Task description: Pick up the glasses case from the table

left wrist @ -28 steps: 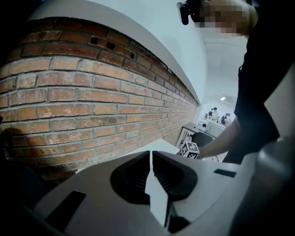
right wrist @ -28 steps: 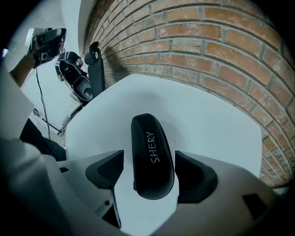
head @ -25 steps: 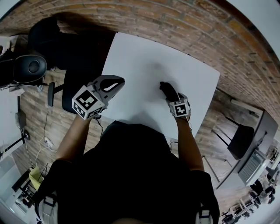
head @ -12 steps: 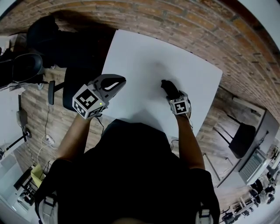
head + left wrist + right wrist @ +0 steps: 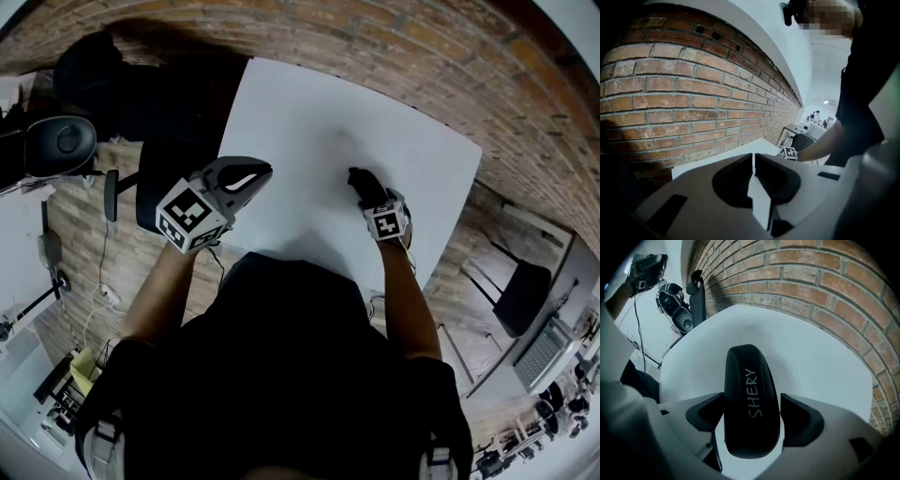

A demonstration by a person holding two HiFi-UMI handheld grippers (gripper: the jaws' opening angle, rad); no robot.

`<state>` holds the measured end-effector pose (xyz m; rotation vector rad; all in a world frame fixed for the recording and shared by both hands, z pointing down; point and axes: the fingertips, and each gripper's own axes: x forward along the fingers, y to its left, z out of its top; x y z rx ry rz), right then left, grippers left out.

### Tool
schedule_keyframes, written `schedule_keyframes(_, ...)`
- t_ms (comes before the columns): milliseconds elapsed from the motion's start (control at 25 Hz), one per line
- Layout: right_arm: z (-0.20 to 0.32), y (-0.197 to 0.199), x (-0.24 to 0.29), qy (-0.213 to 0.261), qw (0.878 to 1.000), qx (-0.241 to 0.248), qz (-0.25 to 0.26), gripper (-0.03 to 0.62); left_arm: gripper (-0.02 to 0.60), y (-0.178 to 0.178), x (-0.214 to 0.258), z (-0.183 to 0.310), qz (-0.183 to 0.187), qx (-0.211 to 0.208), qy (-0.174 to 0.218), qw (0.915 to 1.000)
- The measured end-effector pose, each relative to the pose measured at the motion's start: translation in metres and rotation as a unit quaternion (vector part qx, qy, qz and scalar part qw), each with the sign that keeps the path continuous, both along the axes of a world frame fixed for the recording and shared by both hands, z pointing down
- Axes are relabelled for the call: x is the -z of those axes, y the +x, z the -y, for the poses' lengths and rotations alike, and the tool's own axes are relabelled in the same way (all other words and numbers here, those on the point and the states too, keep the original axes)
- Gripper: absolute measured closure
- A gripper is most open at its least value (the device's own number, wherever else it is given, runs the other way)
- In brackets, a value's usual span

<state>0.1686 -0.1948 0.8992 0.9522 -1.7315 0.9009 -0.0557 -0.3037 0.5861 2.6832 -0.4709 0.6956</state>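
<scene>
glasses case (image 5: pixel 750 380) clamped across its smooth rounded shell by right gripper (image 5: pixel 752 412) over white table (image 5: pixel 815 357), liable to squirt out if tilted; left gripper (image 5: pixel 753 161) closed on nothing.

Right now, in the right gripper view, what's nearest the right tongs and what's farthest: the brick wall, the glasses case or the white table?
1. Glasses case: gripped between the right tongs, in the middle.
2. White table: spreading out ahead of them.
3. Brick wall: past the table's far edge, top and right.
</scene>
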Motion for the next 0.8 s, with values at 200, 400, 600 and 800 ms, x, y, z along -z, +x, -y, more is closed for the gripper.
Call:
schedule_keyframes(200, 0.001, -0.003, -0.005, -0.001, 1.0, 0.002, 0.001, 0.235, 0.557, 0.002, -0.006, 0.002, 0.001, -0.002, -0.006, 1.0)
schedule_keyframes(400, 0.002, -0.003, -0.007, -0.003, 1.0, 0.007, -0.01, 0.235, 0.557, 0.003, -0.008, 0.002, 0.001, -0.006, -0.009, 0.9999)
schedule_keyframes(600, 0.004, -0.002, -0.009, -0.001, 1.0, 0.007, -0.02, 0.235, 0.557, 0.003, -0.009, 0.004, -0.001, -0.008, -0.009, 0.9999)
schedule_keyframes(800, 0.004, 0.002, -0.014, 0.004, 0.999, 0.008, -0.031, 0.235, 0.557, 0.002, -0.012, 0.002, -0.001, -0.01, -0.014, 0.9999)
